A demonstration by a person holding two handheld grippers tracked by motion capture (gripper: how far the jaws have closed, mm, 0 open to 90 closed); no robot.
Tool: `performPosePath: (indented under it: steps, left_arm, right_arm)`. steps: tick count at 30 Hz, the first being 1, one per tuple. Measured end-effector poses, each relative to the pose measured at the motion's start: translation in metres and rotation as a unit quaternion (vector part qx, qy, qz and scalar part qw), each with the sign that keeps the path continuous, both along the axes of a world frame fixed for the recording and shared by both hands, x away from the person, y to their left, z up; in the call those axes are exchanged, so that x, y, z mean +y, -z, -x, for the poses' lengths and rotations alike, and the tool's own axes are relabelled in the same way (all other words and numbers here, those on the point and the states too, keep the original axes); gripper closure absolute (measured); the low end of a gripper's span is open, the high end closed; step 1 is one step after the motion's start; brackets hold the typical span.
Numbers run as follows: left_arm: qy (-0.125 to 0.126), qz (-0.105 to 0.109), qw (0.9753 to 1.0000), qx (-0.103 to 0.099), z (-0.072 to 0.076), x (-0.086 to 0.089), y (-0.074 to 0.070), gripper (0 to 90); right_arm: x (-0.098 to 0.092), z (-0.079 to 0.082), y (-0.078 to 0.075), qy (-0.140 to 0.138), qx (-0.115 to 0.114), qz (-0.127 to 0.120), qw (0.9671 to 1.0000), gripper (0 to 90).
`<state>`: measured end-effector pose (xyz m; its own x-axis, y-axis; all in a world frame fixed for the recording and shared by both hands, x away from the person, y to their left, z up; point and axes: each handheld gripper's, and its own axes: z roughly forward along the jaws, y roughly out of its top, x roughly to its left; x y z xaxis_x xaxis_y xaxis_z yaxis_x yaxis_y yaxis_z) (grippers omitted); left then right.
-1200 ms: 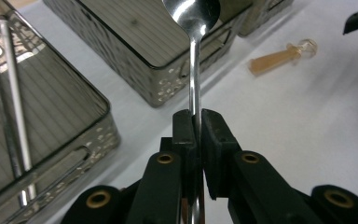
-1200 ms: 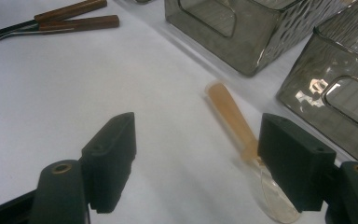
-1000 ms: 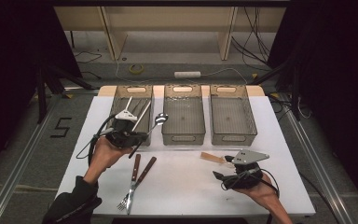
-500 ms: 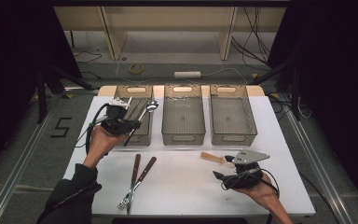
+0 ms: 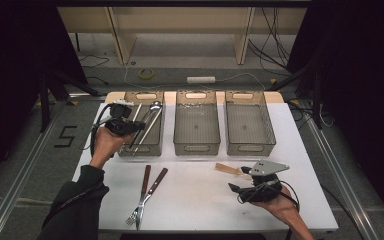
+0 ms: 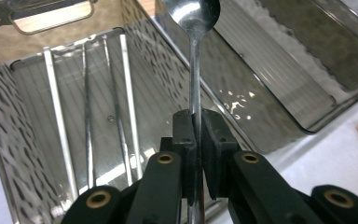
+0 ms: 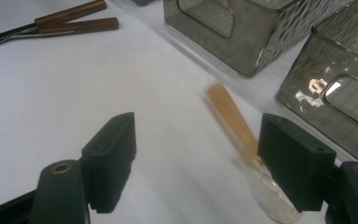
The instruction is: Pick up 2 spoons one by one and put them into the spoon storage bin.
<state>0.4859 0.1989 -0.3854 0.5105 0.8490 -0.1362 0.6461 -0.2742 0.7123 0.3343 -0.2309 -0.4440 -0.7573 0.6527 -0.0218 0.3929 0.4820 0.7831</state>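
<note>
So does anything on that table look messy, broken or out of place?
Nothing looks broken or spilled. The left gripper holds a spoon over the left bin; two wooden-handled forks and a pale plastic spoon lie loose on the table.

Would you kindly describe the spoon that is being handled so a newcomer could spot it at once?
Start at the white table and its row of three smoky clear bins; go to the left bin. Above it, the left gripper pinches a metal spoon by its handle. Unlike the wooden-handled forks on the table, it is all shiny steel.
</note>
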Motion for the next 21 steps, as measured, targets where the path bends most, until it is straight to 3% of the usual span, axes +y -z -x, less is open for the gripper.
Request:
performPosePath:
  steps: [21]
  left_arm:
    - [-0.035,-0.007,0.9993,-0.003,-0.031,0.007,0.001,84.0]
  right_arm:
    - [0.0,0.0,0.0,-0.001,0.001,-0.002,1.0,29.0]
